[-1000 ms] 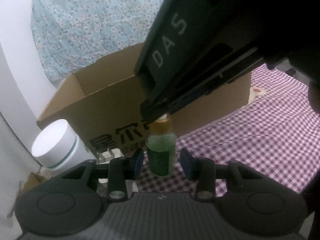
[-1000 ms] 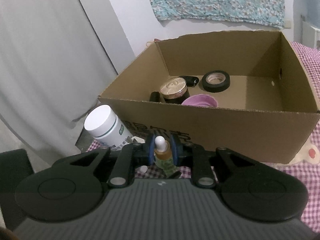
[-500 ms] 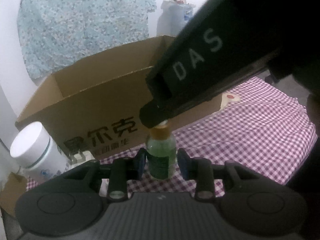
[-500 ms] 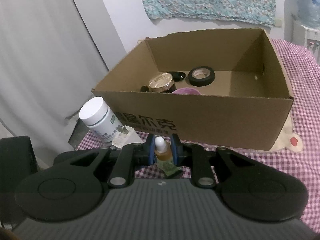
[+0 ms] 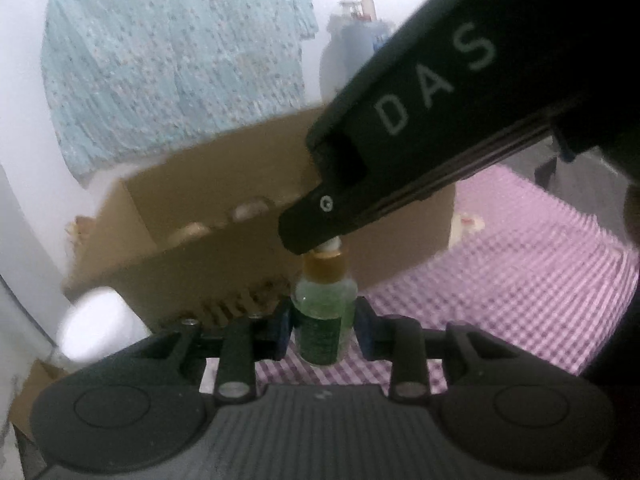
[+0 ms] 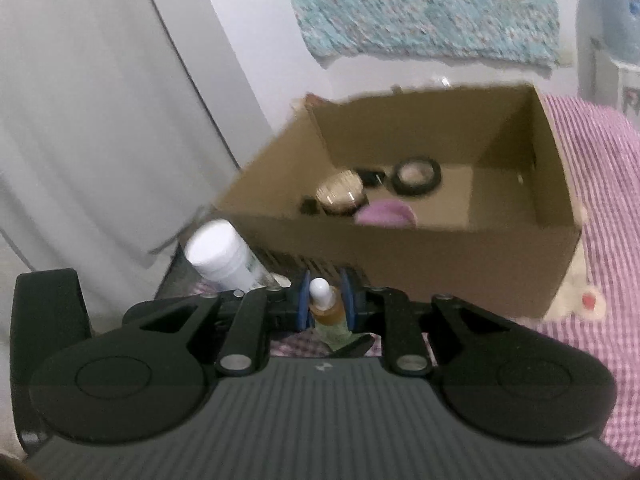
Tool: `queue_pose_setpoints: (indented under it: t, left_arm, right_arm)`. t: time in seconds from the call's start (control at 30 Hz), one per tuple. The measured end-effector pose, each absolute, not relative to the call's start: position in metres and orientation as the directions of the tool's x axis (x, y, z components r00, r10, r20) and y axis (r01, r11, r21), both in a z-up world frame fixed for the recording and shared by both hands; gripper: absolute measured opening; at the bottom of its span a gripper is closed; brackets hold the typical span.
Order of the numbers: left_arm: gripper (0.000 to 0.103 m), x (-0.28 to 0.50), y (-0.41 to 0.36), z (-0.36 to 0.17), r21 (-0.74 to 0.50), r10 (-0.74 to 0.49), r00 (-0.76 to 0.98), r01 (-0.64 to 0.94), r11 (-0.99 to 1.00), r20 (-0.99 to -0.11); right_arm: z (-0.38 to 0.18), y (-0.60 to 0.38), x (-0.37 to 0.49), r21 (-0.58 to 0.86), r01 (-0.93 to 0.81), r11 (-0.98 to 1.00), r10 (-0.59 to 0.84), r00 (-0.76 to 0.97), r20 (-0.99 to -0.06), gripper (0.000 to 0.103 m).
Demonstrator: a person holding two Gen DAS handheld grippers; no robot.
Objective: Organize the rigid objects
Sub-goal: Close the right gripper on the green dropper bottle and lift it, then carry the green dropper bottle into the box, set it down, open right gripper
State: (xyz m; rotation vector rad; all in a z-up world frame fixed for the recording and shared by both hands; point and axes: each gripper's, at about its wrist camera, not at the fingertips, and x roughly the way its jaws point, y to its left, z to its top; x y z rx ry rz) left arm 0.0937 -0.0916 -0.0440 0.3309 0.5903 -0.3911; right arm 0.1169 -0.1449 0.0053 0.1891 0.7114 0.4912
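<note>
Jaws first: our right gripper [image 6: 325, 306] is pinched tight on the bottle [image 6: 326, 308], blue pads pressed against the amber neck just under its white cap. Our left gripper [image 5: 323, 324] has just been closing in around the same bottle [image 5: 323, 322]; its blue pads sit right at the green body, the left one about touching, the right one with what looks like a thin gap, though blur makes that hard to call.

From the left wrist we see the bottle upright between the pads, green below, amber collar above, and the black body of the right gripper [image 5: 420, 148], marked DAS, coming down from the upper right onto its top. Behind it stands the box [image 5: 224, 248], open-topped cardboard, on the checked cloth [image 5: 500, 292]. A white jar [image 5: 94, 322] shows blurred at the lower left, beside the box's near corner.

From the right wrist we look over the bottle into the box [image 6: 440, 256]. Inside lie a tape roll [image 6: 416, 174], a gold-lidded jar [image 6: 340, 196], a pink lid [image 6: 386, 214] against the near wall, and a small black thing we cannot make out. The white jar [image 6: 218, 254] stands outside, left of the box front, near the bottle. A patterned blue fabric [image 6: 420, 4] hangs on the wall behind.
</note>
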Motion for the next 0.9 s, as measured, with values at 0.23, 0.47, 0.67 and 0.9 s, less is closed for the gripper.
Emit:
queue_pose_setpoints:
  t: [0.23,0.47,0.67,0.9]
  left_arm:
    - [0.033,0.104,-0.087,0.016,0.206,-0.26,0.821,0.409,0.889,-0.508]
    - [0.034,0.17,-0.093,0.05,0.121,-0.305,0.787,0.429,0.895,-0.537]
    - [0.033,0.254,-0.103,0.037,-0.014,-0.338,0.683,0.433,0.901,-0.647]
    - [0.031,0.319,-0.126,0.014,-0.037,-0.299,0.62,0.399,0.916,-0.725]
  right_arm:
    - [0.068,-0.147,0.132,0.289,-0.471,0.833,0.552,0.682,-0.479,0.016]
    - [0.103,-0.164,0.201,0.288,-0.483,0.827,0.56,0.666,-0.493,0.016]
    - [0.092,-0.187,0.286,0.319,-0.406,0.856,0.514,0.608,-0.605,0.016]
    - [0.048,-0.193,0.355,0.313,-0.343,0.886,0.457,0.534,-0.711,0.016]
